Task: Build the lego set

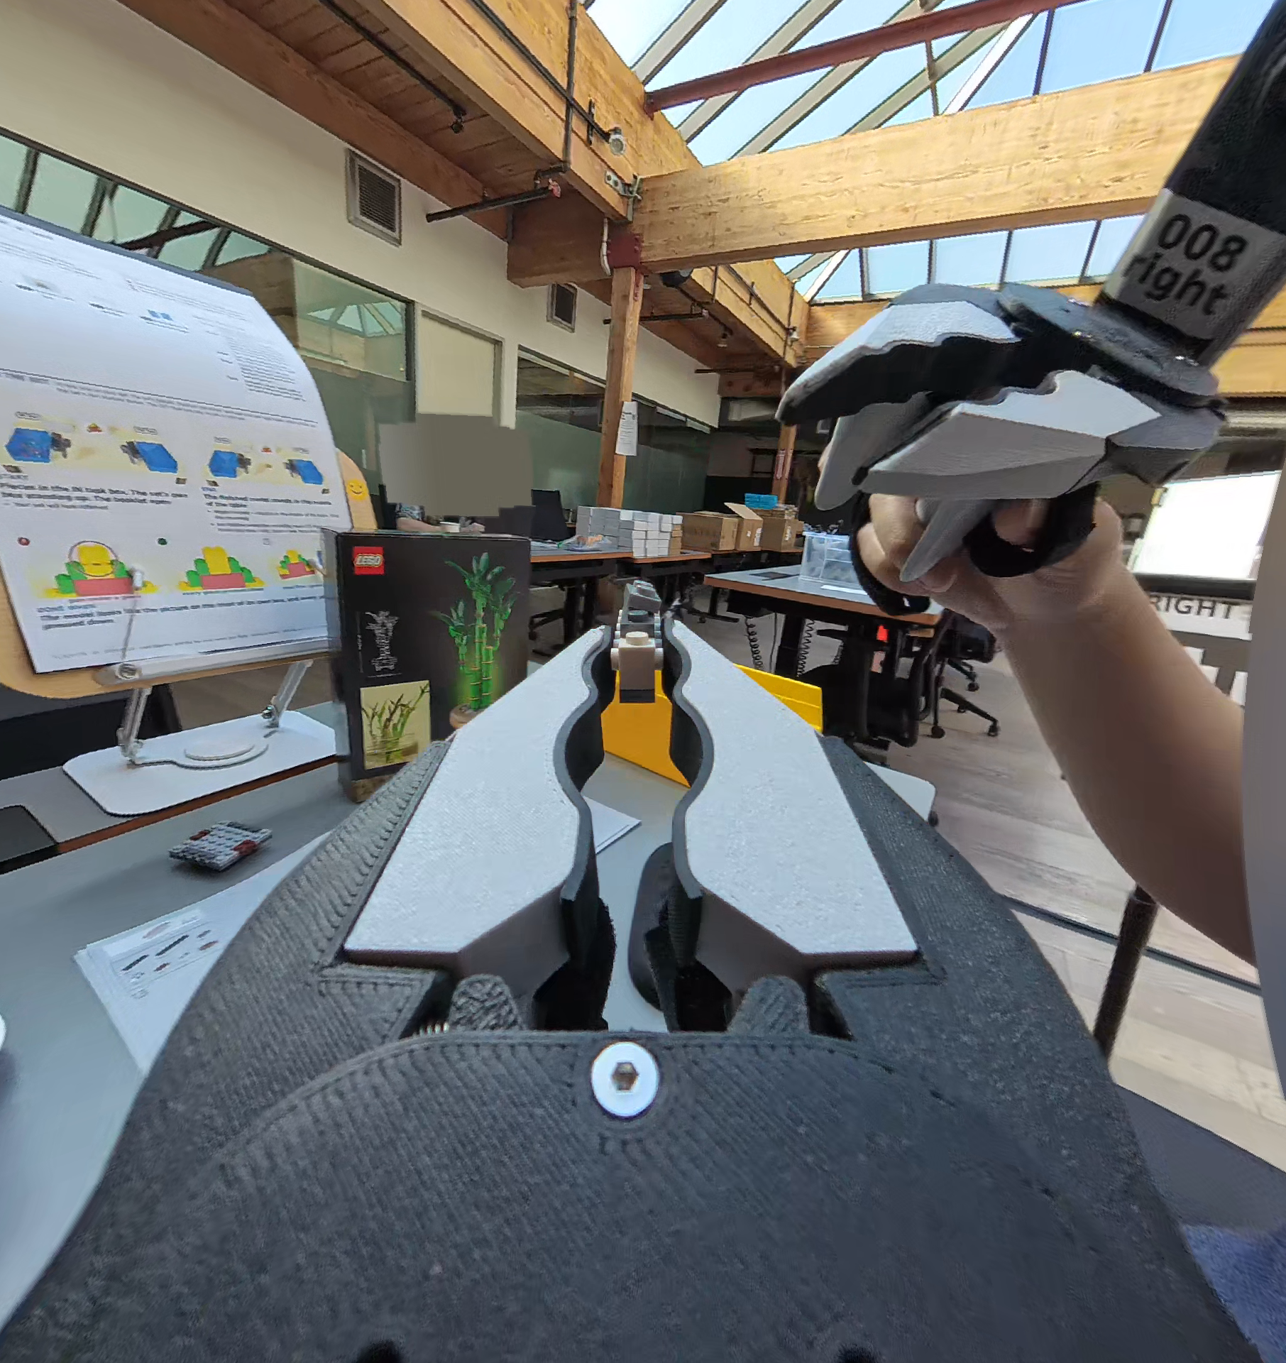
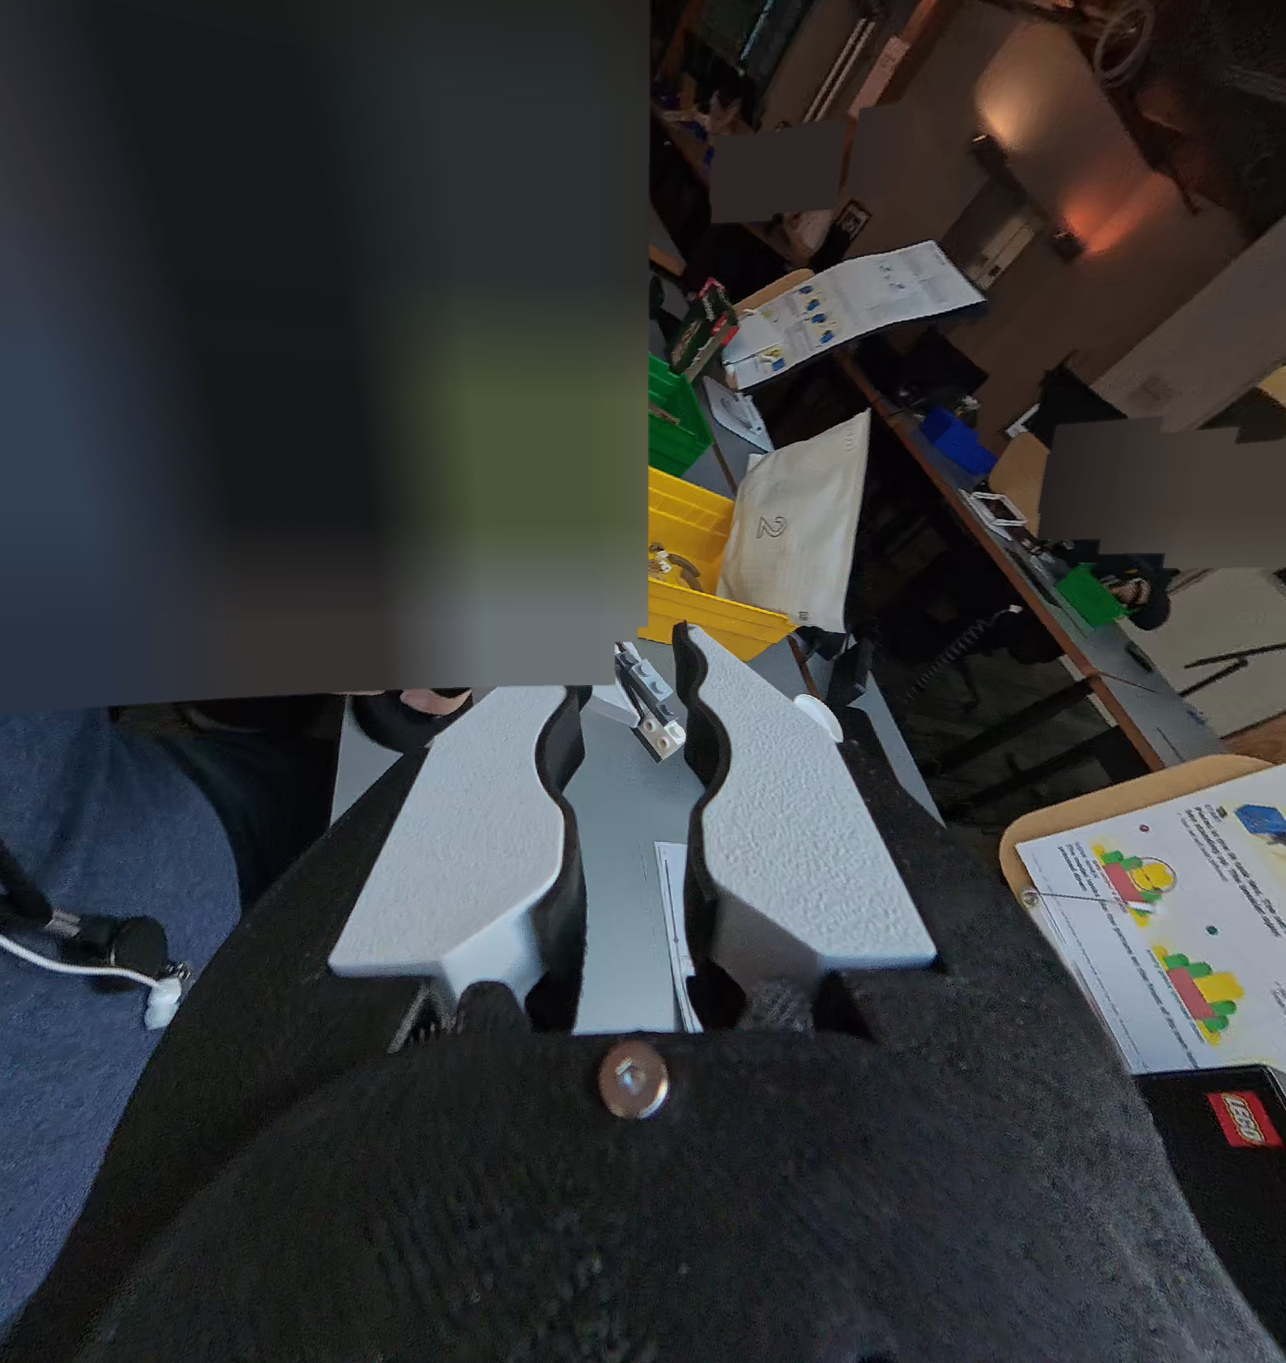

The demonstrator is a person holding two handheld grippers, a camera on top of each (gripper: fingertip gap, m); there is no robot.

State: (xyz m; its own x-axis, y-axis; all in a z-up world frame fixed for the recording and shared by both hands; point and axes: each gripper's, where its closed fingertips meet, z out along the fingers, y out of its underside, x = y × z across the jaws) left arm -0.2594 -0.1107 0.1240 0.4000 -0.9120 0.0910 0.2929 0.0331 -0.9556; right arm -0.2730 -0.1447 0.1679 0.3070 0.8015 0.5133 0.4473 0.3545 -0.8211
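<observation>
The left gripper [image 1: 636, 649] pinches a small grey-and-tan brick assembly [image 1: 636, 653] between its fingertips; the right gripper [image 2: 629, 689], apparently empty, is parted, above and apart.

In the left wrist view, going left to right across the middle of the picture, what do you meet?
Instruction sheet on its stand → black Lego set box → small grey and tan brick assembly clamped at the left gripper fingers' tips → yellow bin → person's hand holding the right gripper.
</observation>
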